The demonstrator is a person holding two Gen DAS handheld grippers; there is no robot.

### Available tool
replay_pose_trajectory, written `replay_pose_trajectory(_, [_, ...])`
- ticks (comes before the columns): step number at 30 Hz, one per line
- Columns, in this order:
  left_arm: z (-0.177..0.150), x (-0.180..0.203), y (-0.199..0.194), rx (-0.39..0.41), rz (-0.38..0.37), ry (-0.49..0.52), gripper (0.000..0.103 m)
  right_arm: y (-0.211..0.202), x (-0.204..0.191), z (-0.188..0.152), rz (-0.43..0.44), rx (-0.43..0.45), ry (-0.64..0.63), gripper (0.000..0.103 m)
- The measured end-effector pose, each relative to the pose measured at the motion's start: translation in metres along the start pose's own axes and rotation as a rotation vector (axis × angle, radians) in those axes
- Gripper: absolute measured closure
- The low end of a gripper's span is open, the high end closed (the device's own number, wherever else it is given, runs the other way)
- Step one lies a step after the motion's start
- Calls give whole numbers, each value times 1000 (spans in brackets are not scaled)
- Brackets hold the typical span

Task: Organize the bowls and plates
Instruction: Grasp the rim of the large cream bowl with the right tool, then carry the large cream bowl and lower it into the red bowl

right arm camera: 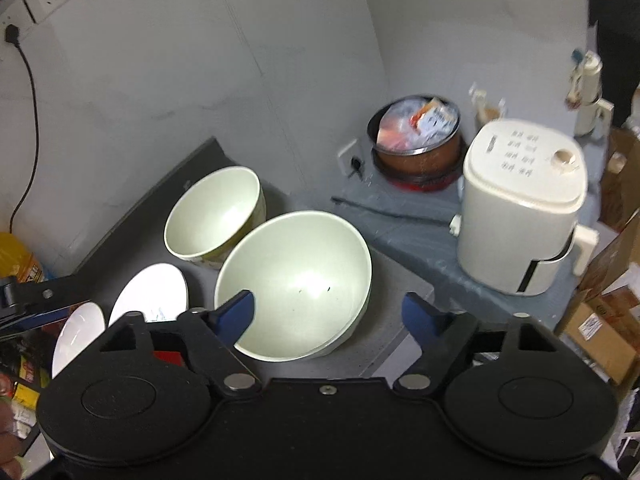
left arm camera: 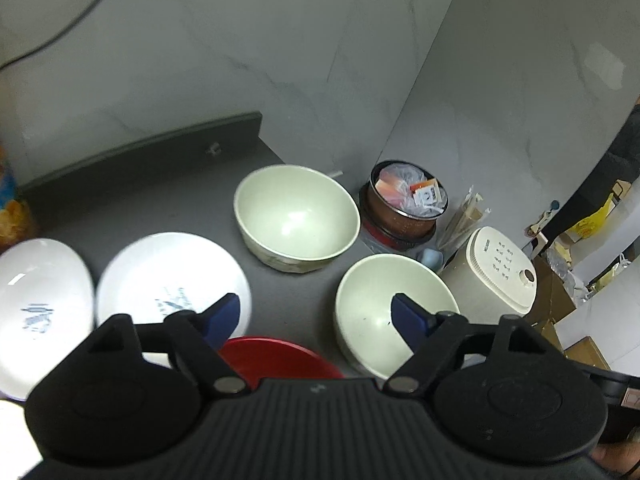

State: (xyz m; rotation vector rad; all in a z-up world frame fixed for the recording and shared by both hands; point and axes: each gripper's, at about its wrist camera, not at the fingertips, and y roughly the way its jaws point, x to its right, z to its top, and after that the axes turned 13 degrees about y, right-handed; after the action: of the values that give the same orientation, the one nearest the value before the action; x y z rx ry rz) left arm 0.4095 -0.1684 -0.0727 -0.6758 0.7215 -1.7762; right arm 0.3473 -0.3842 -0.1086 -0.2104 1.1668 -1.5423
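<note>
Two pale green bowls stand on the dark counter: a far one [left arm camera: 296, 216] [right arm camera: 214, 214] and a near one [left arm camera: 394, 312] [right arm camera: 294, 280]. Two white plates with blue marks lie at the left [left arm camera: 168, 280] [left arm camera: 38, 304], also in the right wrist view [right arm camera: 154, 292] [right arm camera: 78, 334]. A red dish [left arm camera: 280, 356] lies just under my left gripper. My left gripper [left arm camera: 316, 312] is open and empty above the counter between the plate and the near bowl. My right gripper [right arm camera: 330, 312] is open and empty, its left finger over the near bowl's rim.
A brown pot [left arm camera: 404, 204] [right arm camera: 418, 140] filled with packets stands on a red base in the corner. A white cooker [left arm camera: 496, 276] [right arm camera: 520, 204] stands at the right. Cardboard boxes [right arm camera: 600, 332] lie beyond the counter edge. An orange bottle [right arm camera: 18, 256] stands at far left.
</note>
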Motion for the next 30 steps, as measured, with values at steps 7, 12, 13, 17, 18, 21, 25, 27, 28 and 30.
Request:
replay_pose_trajectory(7, [6,11,52,-84,-5,-39,37,41,14,22,10,-112,-21,42])
replay_pose_trajectory(12, [8,17,82,-127,-22,-60,40,63,21,32,11,-175,-31,50])
replay_pose_trajectory(13, [8,18,86,-133,-26,-54,41,67,22,33,11,-184,-32,50])
replay_pose_trajectory(17, [6,20,109,-192,-27,-89,48,81,27,39,8,-218,-43,50])
replay_pose_trajectory(18, [5,19,114,-202,-19,-93,48,85,28,40,7,-226,-44,50])
replay_pose_trajectory(21, [4,19,129,-240,5,-92,51,96,31,41,9,-249,-39,50])
replay_pose_trajectory(25, [1,18,145,-282,16,-101,59,110,28,40,14,-284,-57,59])
replay_pose_trajectory(27, [0,17,151,-303,19,-120,67,114,26,40,8,-293,-61,71])
replay_pose_trajectory(28, [-1,16,153,-312,21,-127,72,114,26,40,7,-290,-60,76])
replay_pose_trajectory(30, [-2,16,156,-319,18,-134,75,114,24,39,4,-276,-74,83])
